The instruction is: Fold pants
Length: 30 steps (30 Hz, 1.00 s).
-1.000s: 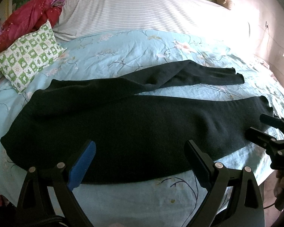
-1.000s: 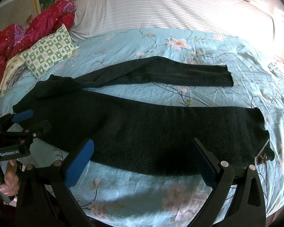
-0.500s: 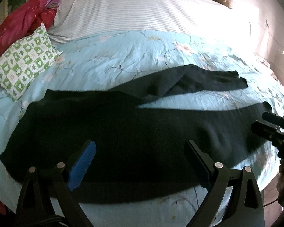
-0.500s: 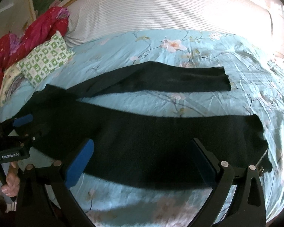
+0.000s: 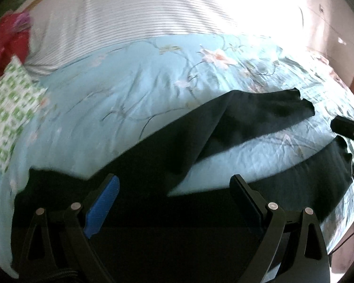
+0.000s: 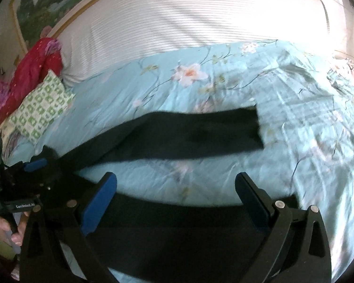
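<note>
Both grippers stand wide open and hold nothing. The left gripper [image 5: 174,202] has its jaws spread far apart over the waist end of the black pants [image 5: 153,165], with dark cloth filling the gap between the fingers; whether the tips touch the fabric cannot be told. The right gripper [image 6: 177,200] is spread just as wide above the near leg, toward its cuff end, and contact is equally unclear.

The pants lie flat on the pale blue flowered bedsheet [image 5: 129,82], their two legs splayed apart with a wedge of sheet between them. In the left wrist view the far leg runs toward 2 o'clock, and the right gripper's fingertip shows at 3 o'clock. In the right wrist view the left gripper sits at 9 o'clock, a hand [image 6: 9,228] around its handle. A green-checked pillow [image 6: 40,108] lies at 10 o'clock.
</note>
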### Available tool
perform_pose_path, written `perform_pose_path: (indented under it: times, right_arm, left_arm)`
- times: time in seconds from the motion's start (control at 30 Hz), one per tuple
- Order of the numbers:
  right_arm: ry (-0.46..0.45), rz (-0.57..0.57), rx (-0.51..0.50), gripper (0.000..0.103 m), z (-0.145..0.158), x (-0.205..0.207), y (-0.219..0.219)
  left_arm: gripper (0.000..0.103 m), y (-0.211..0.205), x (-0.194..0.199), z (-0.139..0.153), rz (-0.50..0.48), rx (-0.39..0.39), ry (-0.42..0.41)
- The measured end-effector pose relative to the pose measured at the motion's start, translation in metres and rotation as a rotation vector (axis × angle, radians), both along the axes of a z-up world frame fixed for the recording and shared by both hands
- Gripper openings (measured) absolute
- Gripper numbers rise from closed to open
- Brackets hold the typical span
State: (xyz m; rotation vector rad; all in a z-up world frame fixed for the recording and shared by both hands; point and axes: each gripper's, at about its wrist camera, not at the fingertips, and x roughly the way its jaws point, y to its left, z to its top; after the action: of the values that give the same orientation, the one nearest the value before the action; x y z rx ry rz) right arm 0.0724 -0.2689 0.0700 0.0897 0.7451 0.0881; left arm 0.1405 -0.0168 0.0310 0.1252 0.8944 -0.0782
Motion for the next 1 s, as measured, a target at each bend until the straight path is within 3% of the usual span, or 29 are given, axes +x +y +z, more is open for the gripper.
perform_pose_path:
  times: [0.2,0.47,0.8,0.93,1.0]
  right_arm:
    - [0.027,-0.030,0.008,0.100,0.009,0.035,-0.035]
    - [0.110,-0.042,0.021,0.100,0.000,0.090,-0.077]
    - [0.210,-0.046,-0.026,0.069,-0.028,0.145,-0.107]
    - [0.215,-0.004,-0.004,0.053,-0.035,0.153,-0.107]
    - [0.219,0.013,0.010,0.033,-0.038,0.156,-0.107]
  left_arm:
    - [0.095,-0.003,0.054,0.000,-0.074,-0.093,0.081]
    - [0.095,-0.015,0.114,-0.017,-0.181,-0.081,0.170]
    - [0.092,-0.029,0.169,-0.048,-0.196,-0.062,0.257]
    - [0.074,-0.030,0.177,-0.057,-0.201,-0.092,0.300]
    - [0.060,-0.034,0.177,-0.057,-0.215,-0.097,0.301]
